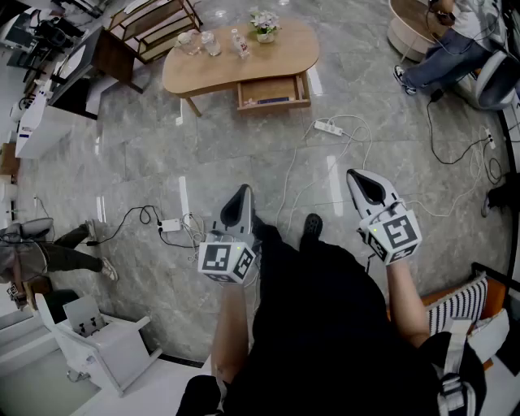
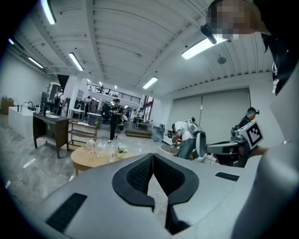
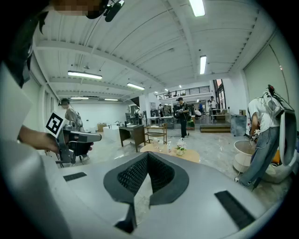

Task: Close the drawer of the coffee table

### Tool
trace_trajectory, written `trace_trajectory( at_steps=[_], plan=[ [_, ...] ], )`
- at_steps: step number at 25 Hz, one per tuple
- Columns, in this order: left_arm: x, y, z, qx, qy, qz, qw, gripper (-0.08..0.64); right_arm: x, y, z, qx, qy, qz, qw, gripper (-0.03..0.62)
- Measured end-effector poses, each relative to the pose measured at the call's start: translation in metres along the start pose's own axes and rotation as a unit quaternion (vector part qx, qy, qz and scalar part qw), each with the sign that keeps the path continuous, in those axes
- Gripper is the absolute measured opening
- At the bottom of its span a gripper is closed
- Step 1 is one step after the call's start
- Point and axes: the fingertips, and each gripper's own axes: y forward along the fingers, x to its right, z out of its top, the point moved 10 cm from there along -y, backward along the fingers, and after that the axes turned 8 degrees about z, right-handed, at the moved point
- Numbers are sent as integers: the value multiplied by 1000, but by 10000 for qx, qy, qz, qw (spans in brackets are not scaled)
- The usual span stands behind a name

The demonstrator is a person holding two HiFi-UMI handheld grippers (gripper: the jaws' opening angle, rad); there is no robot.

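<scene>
The left gripper (image 1: 242, 195) had its two fingers pressed together. In the left gripper view the black pads (image 2: 138, 175), with a fine ribbed texture, met at their tips, and nothing stood between them. The right gripper (image 1: 361, 180) was the same: its dark textured pads (image 3: 131, 176) were closed tip to tip and held nothing. Both gripper bodies were of smooth grey plastic and narrowed to a point. Each one carried a white marker cube (image 1: 226, 260) with black square patterns behind the fingers.

The coffee table (image 1: 203, 73) stood well apart from both pairs of fingers, far ahead of them. Its top was of light brown wood with a rounded, bean-like outline, on thin legs. The drawer (image 1: 272, 91) was a shallow rectangular wooden box. It stood pulled out of the table's near side, ahead of the gap between the two grippers and closer to the line of the left fingers. Clear bottles (image 1: 213, 42) and a small flower pot (image 1: 265, 24) stood on the top, beyond the drawer.

Between the fingertips and the table lay a glossy grey stone floor (image 1: 146, 146). Thin white cables (image 1: 305, 175) curled across it, and a white power strip (image 1: 329, 127) lay there too.
</scene>
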Motion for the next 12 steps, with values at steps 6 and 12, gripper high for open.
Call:
trace_trajectory(
  at_steps=[6,12],
  plan=[
    [5,1,3,5,49,37,10000,15,5,-8,-3,1,-44,-7,10000,12],
    [11,-3,5,-79,101,68,9999,15,5,-11,-4,76,30,10,10000,12]
  ],
)
